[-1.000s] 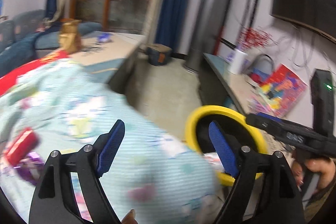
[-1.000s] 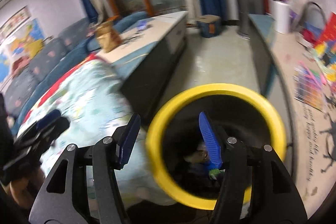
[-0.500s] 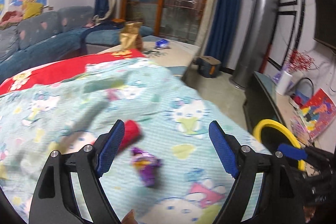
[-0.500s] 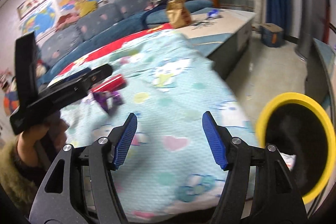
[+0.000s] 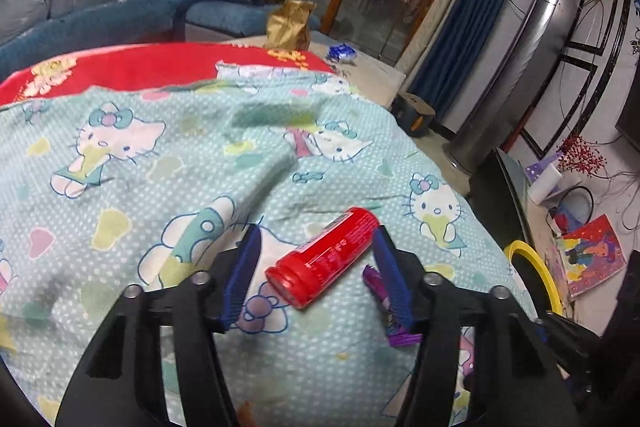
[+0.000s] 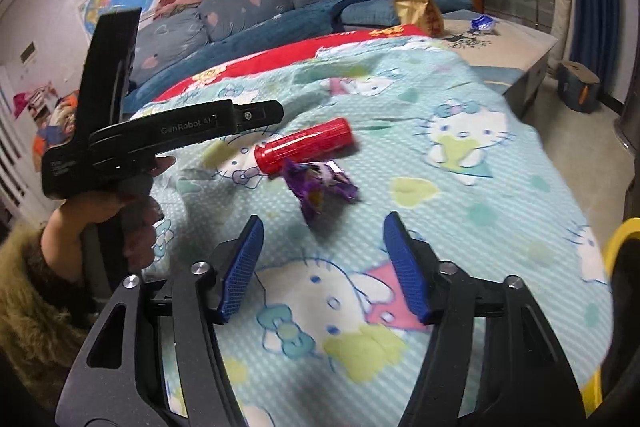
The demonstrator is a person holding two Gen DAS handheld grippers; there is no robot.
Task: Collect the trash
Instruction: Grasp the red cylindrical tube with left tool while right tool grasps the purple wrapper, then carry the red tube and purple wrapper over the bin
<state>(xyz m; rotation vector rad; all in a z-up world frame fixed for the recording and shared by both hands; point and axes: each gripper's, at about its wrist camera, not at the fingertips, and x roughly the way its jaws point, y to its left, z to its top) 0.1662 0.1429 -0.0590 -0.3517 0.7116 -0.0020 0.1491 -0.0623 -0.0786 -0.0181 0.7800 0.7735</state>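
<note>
Left gripper [image 5: 316, 277]: jaws spread wide, blue pads facing each other, tips low over the bedding.
Left hand [image 6: 120, 203]: wrapped around the gripper's handle, fuzzy olive sleeve at the wrist.
Right gripper [image 6: 322, 269]: jaws parted wide, nothing between the pads, angled downward.

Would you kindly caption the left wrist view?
Open left tongs straddle a red tube lying on the cartoon-cat blanket.

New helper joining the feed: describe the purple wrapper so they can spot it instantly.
Find the pale-blue cartoon-cat blanket covering the table. Near its middle lies a red cylindrical tube; the purple wrapper lies against the tube's side. It is the only crumpled, flat, purple piece there; the tube is smooth and round.
</note>
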